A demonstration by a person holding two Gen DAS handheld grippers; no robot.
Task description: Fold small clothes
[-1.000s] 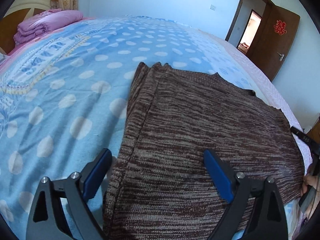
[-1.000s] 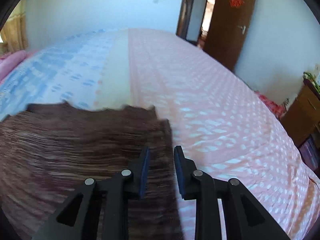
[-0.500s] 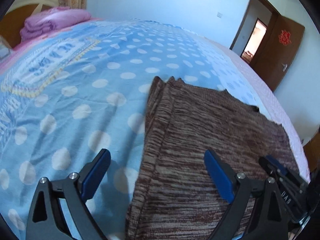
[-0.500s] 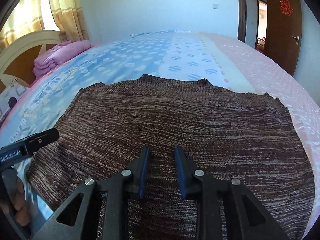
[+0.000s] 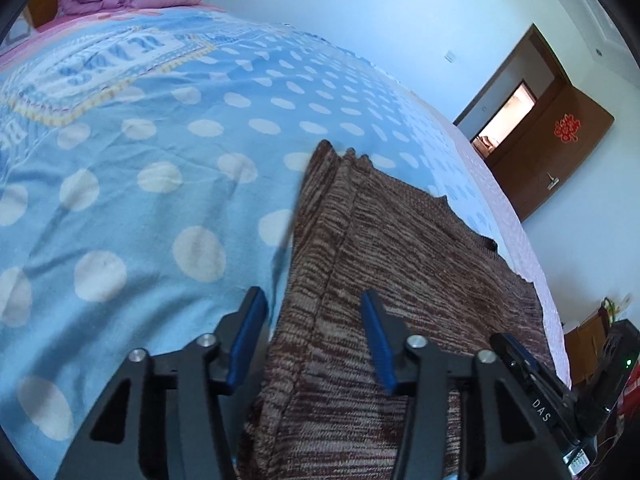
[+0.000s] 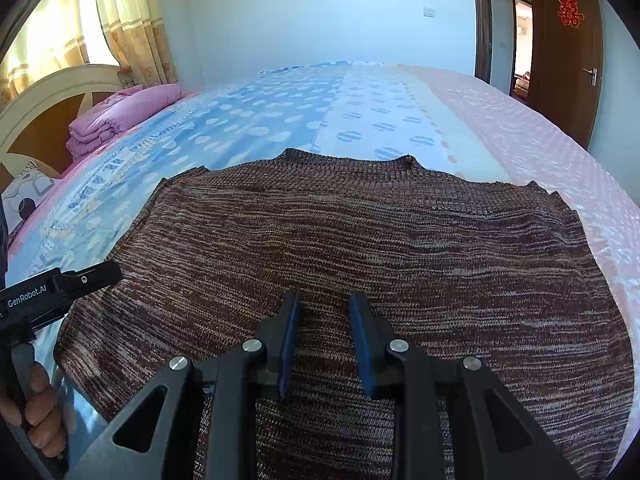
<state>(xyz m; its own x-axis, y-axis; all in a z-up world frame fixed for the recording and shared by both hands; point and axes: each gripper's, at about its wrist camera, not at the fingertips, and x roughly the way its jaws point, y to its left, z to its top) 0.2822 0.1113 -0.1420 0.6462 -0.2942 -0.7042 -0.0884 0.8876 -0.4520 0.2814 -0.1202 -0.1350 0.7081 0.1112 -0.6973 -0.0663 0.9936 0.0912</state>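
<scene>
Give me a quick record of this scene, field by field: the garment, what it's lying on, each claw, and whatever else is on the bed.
garment: brown knit sweater, spread flat, neckline away from the cameras
surface: bed, on a blue polka-dot sheet that gives way to pink sheet on the right
left claw: open, over the sweater's left edge, gripping nothing
right claw: slightly open, low over the sweater's middle, gripping nothing
other items: folded pink quilt by the headboard
background: brown door with a red decoration
</scene>
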